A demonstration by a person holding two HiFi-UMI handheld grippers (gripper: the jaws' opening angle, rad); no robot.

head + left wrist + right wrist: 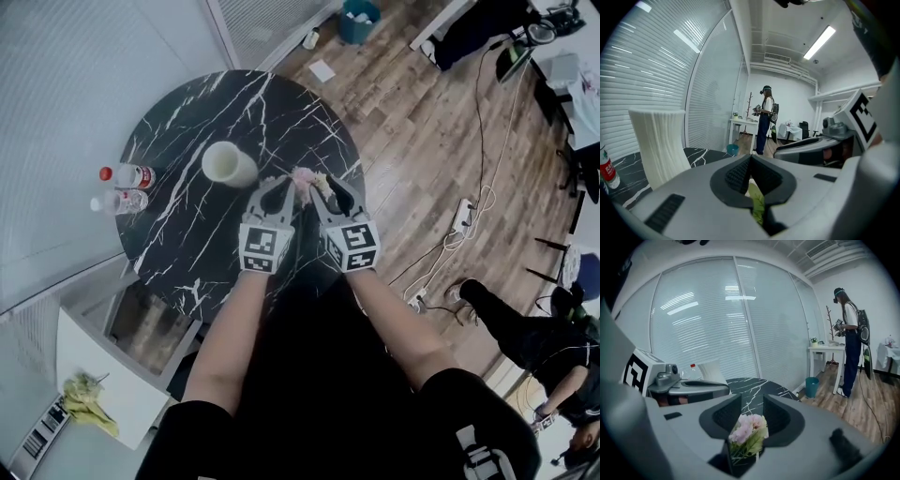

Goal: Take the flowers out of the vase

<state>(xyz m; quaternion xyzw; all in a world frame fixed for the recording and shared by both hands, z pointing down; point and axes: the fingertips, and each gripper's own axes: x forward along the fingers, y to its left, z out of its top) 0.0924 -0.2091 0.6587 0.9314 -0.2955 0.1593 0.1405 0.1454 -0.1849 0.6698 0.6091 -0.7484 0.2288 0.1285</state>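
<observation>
Grey left gripper (281, 187) and right gripper (330, 186) reach forward side by side on bare forearms, tipped slightly down. Left jaws pinch a green leaf of the flowers (749, 430); right jaws stand apart around the pink blooms. Vase (230, 164) stands just left on the black marble table (187, 225), wood floor (422, 141) beyond.

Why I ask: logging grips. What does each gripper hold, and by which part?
The left gripper pinches a green leaf in shut jaws. On the right gripper, the jaws stand apart around a pink flower bunch with green leaves, ungripped.
</observation>
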